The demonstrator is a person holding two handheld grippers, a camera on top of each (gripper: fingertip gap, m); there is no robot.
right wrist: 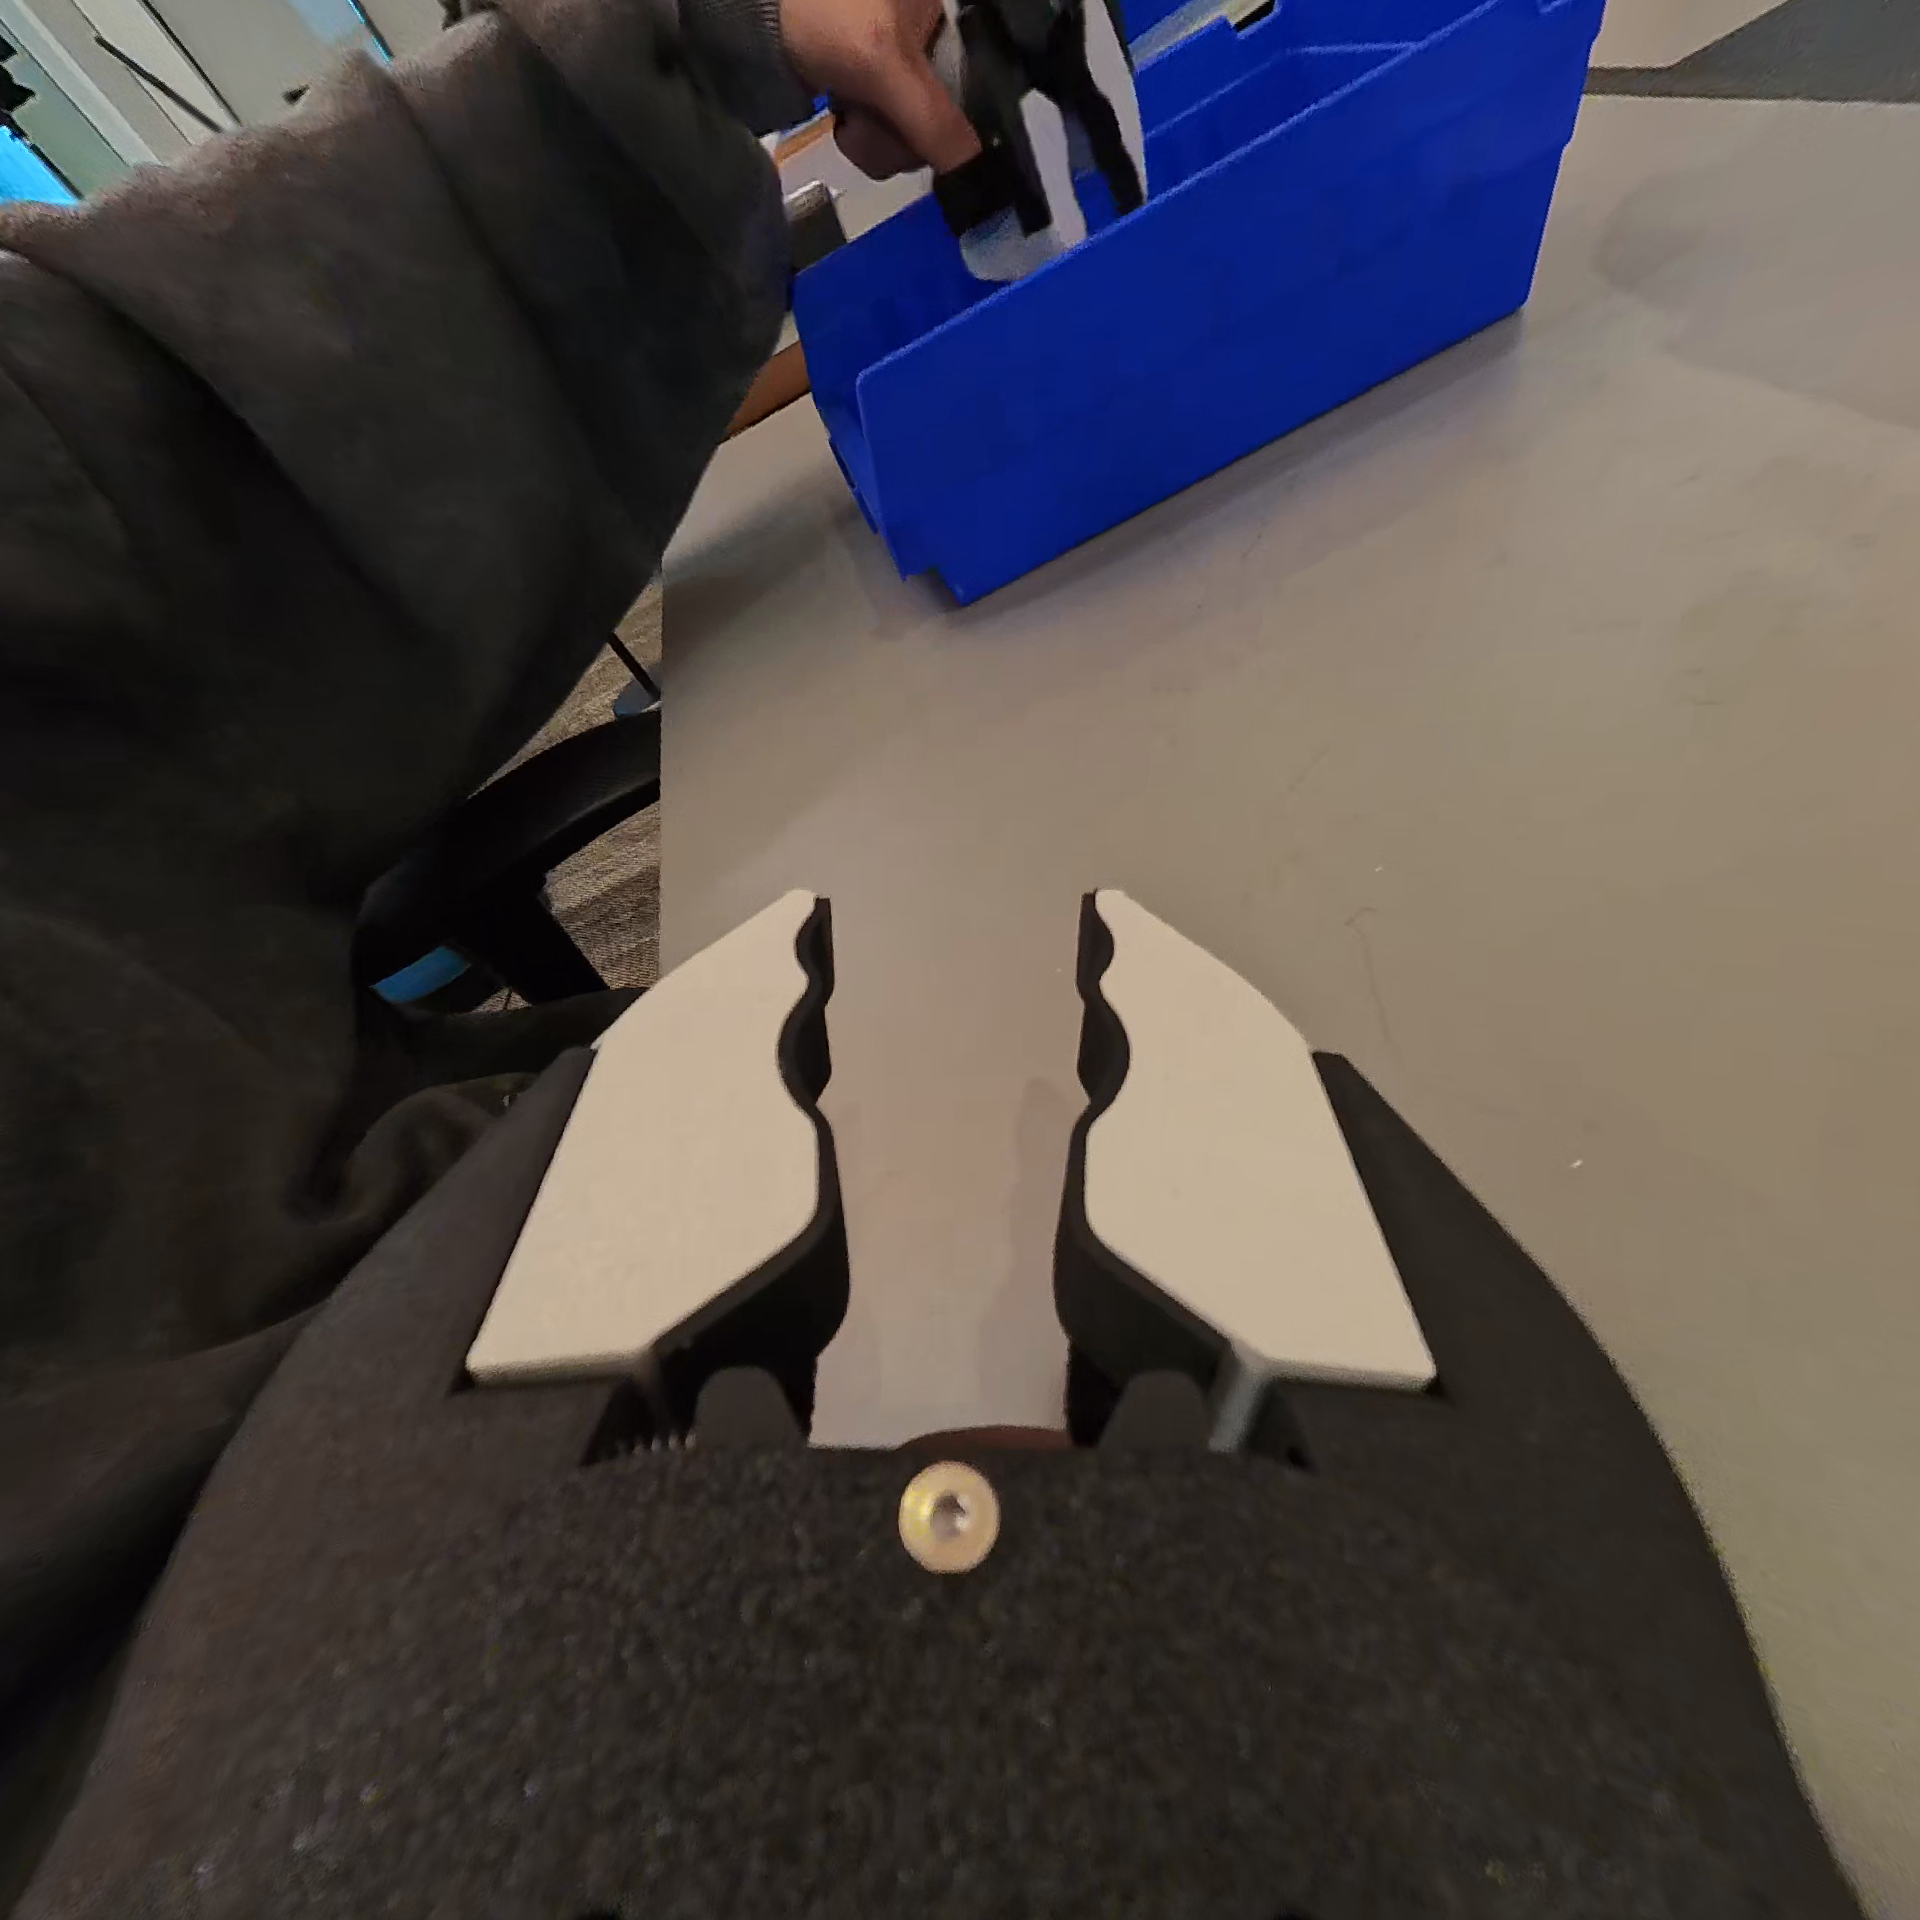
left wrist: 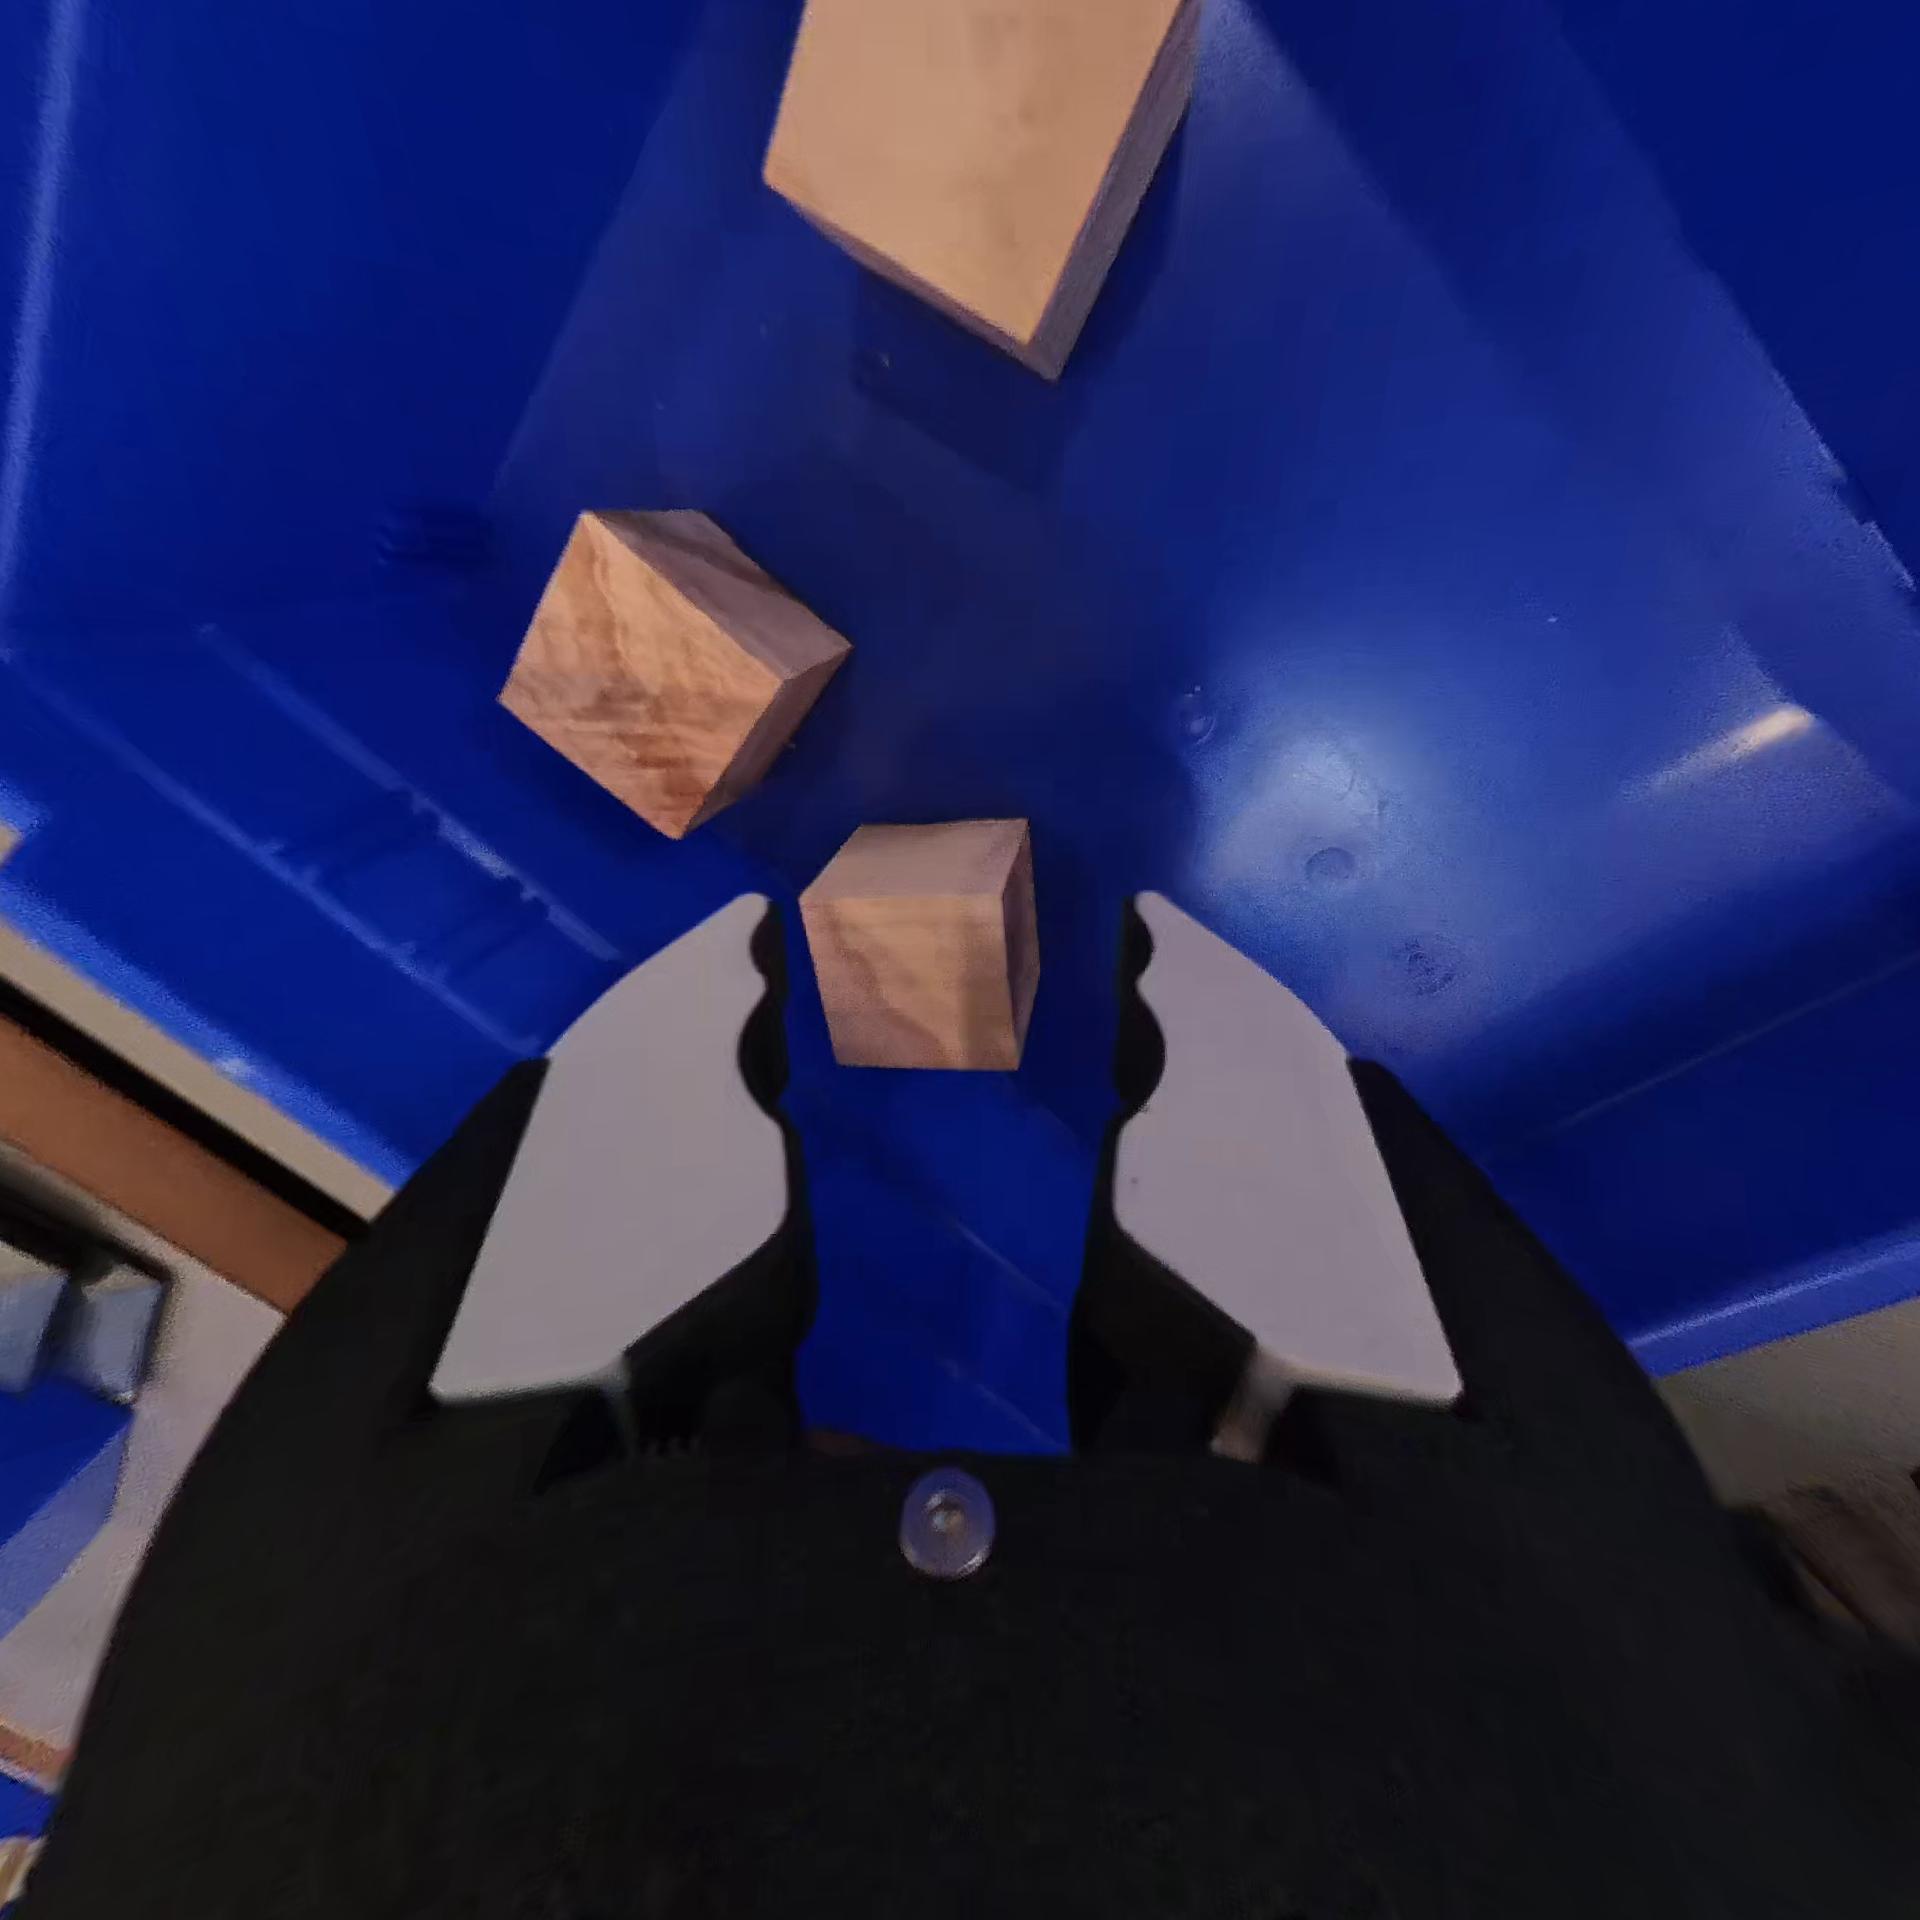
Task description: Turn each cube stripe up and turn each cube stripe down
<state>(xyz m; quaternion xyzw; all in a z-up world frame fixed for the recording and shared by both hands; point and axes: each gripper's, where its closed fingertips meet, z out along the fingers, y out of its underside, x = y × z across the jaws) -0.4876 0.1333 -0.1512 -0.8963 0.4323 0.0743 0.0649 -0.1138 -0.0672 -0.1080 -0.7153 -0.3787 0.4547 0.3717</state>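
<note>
Bin: your left gripper (left wrist: 951, 914) looks down into a blue plastic bin (left wrist: 1455, 582); in the right wrist view the same bin (right wrist: 1195, 353) stands on the grey table (right wrist: 1351, 831), far ahead of your right gripper.
Bin contents: three wooden cubes lie on the blue floor, apart from one another.
Near cube: the near cube (left wrist: 920, 951) sits between the tips of your left fingers (left wrist: 665, 1122), closer to the left finger, with blue floor showing on both sides of it, so neither finger touches it.
Middle cube: the middle cube (left wrist: 670, 670) lies up and to the left of the near one, turned corner-on to you.
Far cube: the far cube (left wrist: 966, 166) is at the top of the view, partly cut off by the frame edge.
Stripes: on the faces you can see there is only wood grain; no stripe shows, and the hidden faces cannot be judged.
Left tool: released, jaws spread wider than the near cube, holding nothing.
Right tool: your right gripper (right wrist: 956, 914) is also spread apart and empty, hovering low over bare table well short of the bin.
Left hand: in the right wrist view your hand (right wrist: 894, 94) grips the left tool, whose fingers dip inside the bin; your dark grey sleeve (right wrist: 312, 520) fills the left side.
Writing: no readable label, brand or text shows on the bin, the cubes or the tools.
</note>
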